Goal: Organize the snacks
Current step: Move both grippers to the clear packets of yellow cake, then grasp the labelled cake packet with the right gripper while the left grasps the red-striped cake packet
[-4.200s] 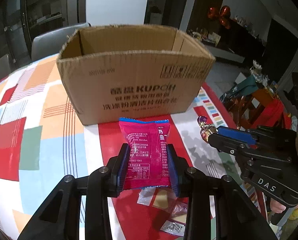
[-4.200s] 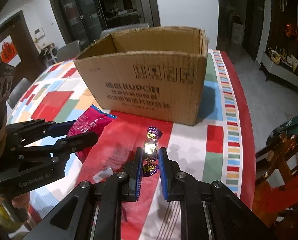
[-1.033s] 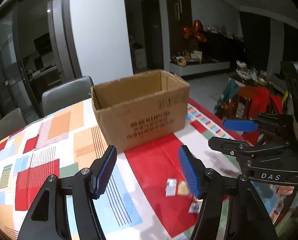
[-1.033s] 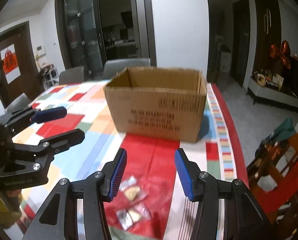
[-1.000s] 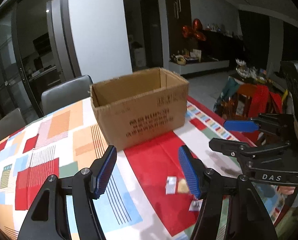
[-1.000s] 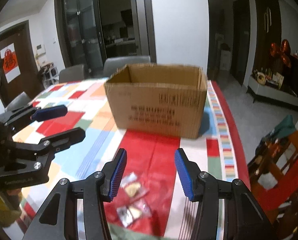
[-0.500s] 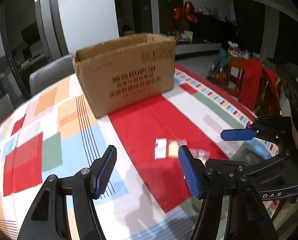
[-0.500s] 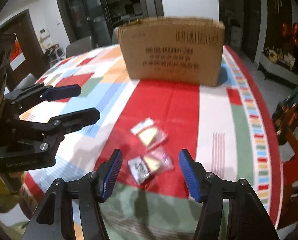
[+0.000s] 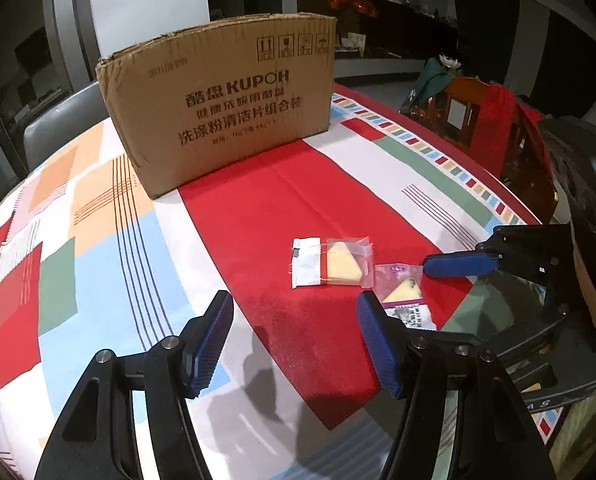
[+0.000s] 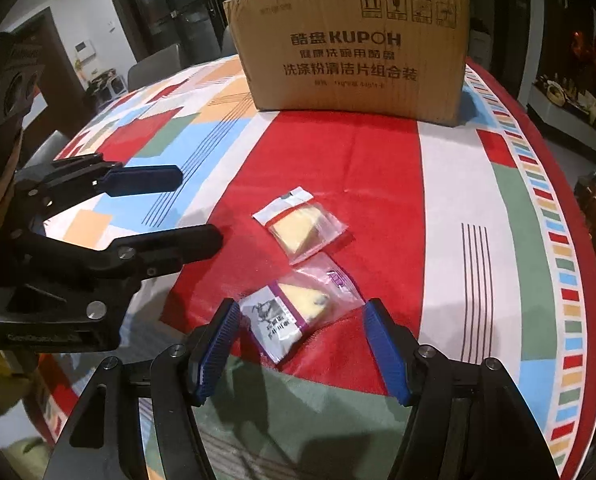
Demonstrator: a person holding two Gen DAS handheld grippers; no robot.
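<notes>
Two clear snack packets lie on the red patch of the tablecloth. One with a white, red-trimmed end (image 9: pixel 329 266) (image 10: pixel 301 228) holds a yellow wedge. The other, with a purple label (image 9: pixel 403 296) (image 10: pixel 298 312), sits nearer. My right gripper (image 10: pixel 301 320) (image 9: pixel 425 300) straddles the purple-label packet with its jaws opening, pads clear of it. My left gripper (image 9: pixel 294 300) (image 10: pixel 200 210) is open and empty, just short of the red-trimmed packet. The open cardboard box (image 9: pixel 218 112) (image 10: pixel 353 44) stands at the far side.
A patchwork cloth covers the round table (image 9: pixel 98 240), whose rim curves close on the right (image 10: pixel 577 280). A grey chair (image 9: pixel 58 120) stands behind the box. A wooden chair draped in red (image 9: pixel 493 120) is beside the table's right edge.
Both grippers have come down toward the table and tipped downward, so the two packets now lie close. The right jaws stand wider. The pink packet and purple candy held earlier are gone from the jaws.
</notes>
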